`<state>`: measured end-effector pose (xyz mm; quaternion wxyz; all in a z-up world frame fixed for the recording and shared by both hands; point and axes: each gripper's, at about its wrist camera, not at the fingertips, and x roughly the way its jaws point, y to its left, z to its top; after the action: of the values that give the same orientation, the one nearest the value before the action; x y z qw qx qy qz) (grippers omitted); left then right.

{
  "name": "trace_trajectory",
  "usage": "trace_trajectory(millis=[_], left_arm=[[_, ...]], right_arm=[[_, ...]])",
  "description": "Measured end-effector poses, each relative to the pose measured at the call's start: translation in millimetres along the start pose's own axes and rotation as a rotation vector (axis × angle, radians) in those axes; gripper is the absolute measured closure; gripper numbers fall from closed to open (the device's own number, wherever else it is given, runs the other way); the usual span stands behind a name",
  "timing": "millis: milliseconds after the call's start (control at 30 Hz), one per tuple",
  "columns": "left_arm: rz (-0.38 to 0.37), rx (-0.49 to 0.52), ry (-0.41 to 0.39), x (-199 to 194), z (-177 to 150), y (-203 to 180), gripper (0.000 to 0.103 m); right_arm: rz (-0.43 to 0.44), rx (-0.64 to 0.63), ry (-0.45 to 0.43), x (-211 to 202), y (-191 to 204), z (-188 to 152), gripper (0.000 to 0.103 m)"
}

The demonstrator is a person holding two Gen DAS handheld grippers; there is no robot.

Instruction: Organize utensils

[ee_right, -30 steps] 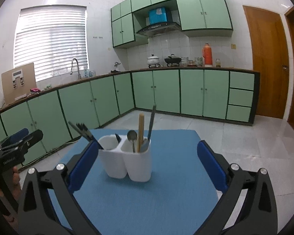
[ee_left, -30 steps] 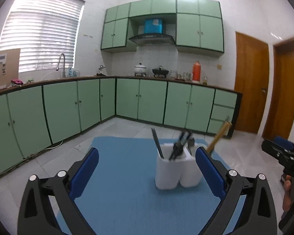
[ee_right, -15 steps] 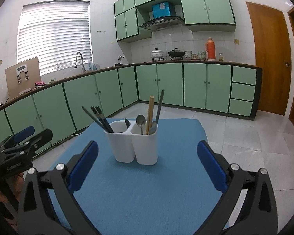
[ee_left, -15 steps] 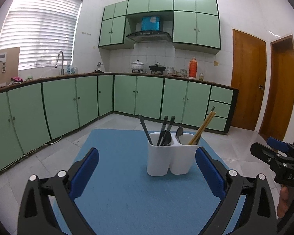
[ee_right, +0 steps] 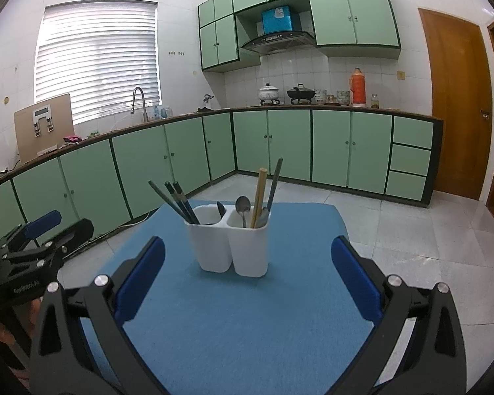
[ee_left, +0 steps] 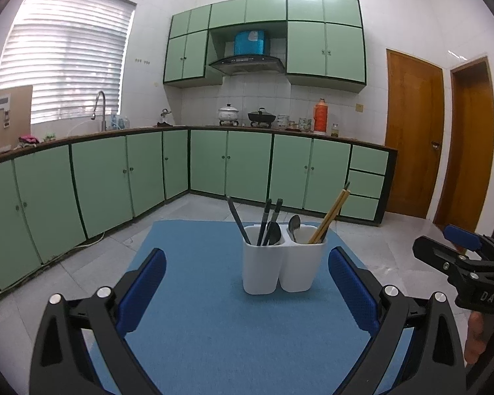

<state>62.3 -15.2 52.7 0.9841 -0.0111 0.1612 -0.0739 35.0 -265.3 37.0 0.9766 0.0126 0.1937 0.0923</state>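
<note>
Both grippers, left [ee_left: 247, 293] and right [ee_right: 247, 283], have backed off, jaws apart and empty; utensil holder [ee_left: 283, 263] ahead looks sorted, pretty much done.

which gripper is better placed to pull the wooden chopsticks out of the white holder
Probably the right gripper. The wooden chopsticks stand in the holder compartment on its side. Both grippers are open and empty; the left gripper faces the dark-chopstick compartment.

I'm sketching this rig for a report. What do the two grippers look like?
Both match: black angular frames with silver bolts and two fingers with blue textured pads. The left gripper and right gripper each carry white lettering on the side, too small to read fully. No cables or sleeves show.
</note>
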Motion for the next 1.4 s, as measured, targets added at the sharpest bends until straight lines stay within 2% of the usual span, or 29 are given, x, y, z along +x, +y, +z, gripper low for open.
trace_trajectory(millis=[1400], left_arm=[[-0.001, -0.004, 0.032, 4.6, -5.9, -3.1, 0.006]], right_arm=[[0.008, -0.034, 0.040, 7.6, 9.5, -3.8, 0.005]])
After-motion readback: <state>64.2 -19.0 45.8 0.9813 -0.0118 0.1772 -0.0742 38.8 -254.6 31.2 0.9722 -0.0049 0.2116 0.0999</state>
